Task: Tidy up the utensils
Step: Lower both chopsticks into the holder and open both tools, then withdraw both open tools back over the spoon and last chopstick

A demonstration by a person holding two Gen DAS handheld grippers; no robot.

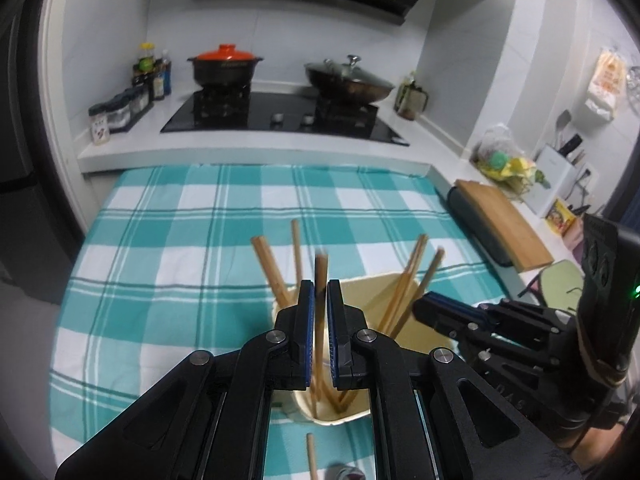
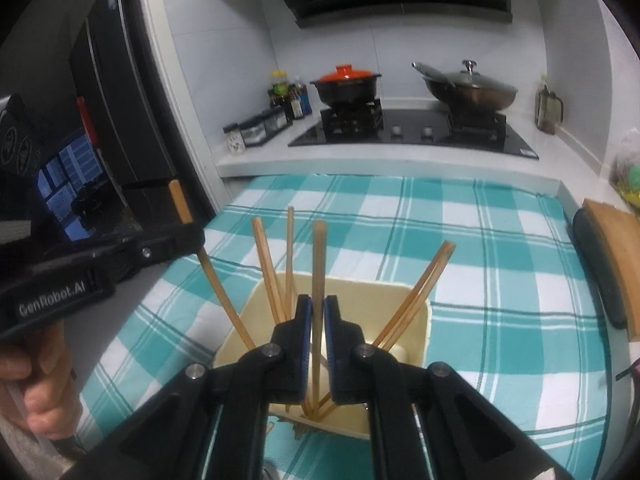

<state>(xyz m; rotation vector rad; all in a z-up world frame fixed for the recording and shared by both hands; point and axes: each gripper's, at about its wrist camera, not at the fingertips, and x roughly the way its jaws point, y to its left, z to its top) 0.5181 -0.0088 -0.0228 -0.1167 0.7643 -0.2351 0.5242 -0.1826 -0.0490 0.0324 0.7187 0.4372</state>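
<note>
A cream holder (image 2: 360, 300) stands on the teal checked cloth (image 2: 480, 240) with several wooden chopsticks (image 2: 424, 280) leaning in it. My right gripper (image 2: 317, 302) is shut on one upright chopstick (image 2: 319, 248) whose lower end reaches into the holder. My left gripper (image 1: 320, 286) is shut on another chopstick (image 1: 321, 272) over the same holder (image 1: 368, 292). In the right wrist view the left gripper (image 2: 196, 236) comes in from the left, its chopstick slanting down into the holder. In the left wrist view the right gripper (image 1: 420, 306) comes in from the right. One loose chopstick (image 1: 311, 456) lies on the cloth.
Behind the cloth is a black hob (image 1: 280, 116) with an orange-lidded pot (image 1: 226, 66) and a lidded wok (image 1: 348, 84). Spice jars (image 1: 120, 110) line the left counter. A wooden cutting board (image 1: 504, 224) lies to the right, a dark fridge (image 2: 108, 112) to the left.
</note>
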